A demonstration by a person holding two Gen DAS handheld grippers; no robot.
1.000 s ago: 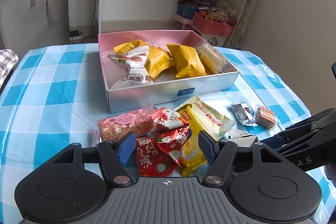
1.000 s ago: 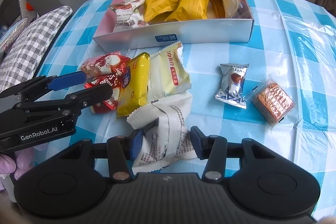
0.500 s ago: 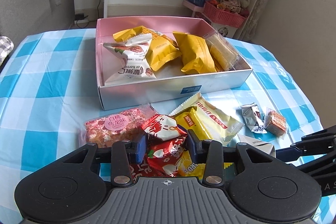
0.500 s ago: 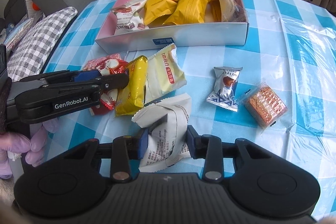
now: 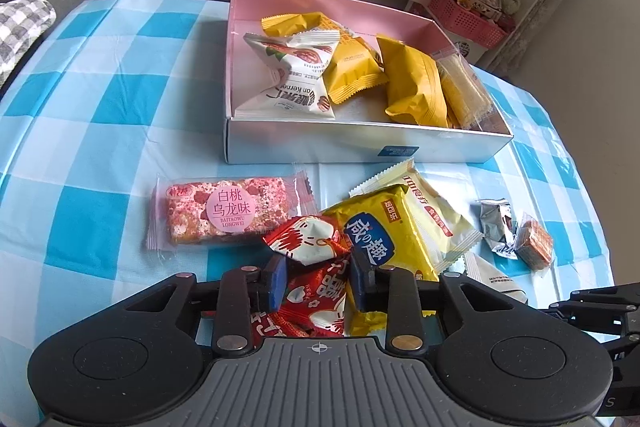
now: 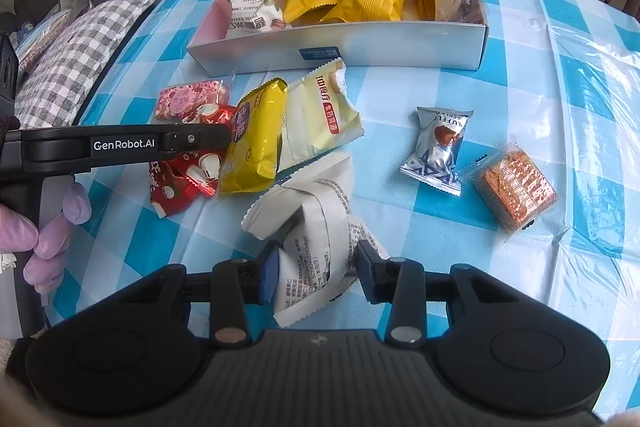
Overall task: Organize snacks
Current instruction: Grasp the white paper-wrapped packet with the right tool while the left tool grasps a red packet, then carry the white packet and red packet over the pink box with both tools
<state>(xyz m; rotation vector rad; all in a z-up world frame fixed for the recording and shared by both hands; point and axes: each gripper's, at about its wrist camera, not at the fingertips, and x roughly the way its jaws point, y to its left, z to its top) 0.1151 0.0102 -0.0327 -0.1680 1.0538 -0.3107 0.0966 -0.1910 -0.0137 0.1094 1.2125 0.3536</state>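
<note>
My left gripper [image 5: 318, 279] has its jaws closing around a red snack packet [image 5: 320, 293] at the near end of the loose pile, and both blue pads touch the wrapper. A second red-and-white packet [image 5: 308, 239] lies just beyond it. My right gripper [image 6: 316, 275] is shut on a crumpled white snack packet [image 6: 316, 227], which bulges between the pads. The pink-lined box [image 5: 360, 143] behind the pile holds several yellow packets and a white nut packet [image 5: 292, 83]. In the right wrist view the left gripper [image 6: 224, 135] reaches in from the left over the red packets.
A pink bar packet [image 5: 228, 213], a yellow packet [image 5: 384, 235] and a pale yellow packet [image 5: 436, 211] lie on the blue checked tablecloth [image 5: 100, 107]. To the right lie a silver candy [image 6: 438, 147] and an orange biscuit pack [image 6: 516, 187]. A gloved hand [image 6: 44, 223] holds the left gripper.
My left gripper's jaws have narrowed from wide apart onto the red packet while it moved closer and rolled. My right gripper has tightened on the white packet and has not shifted.
</note>
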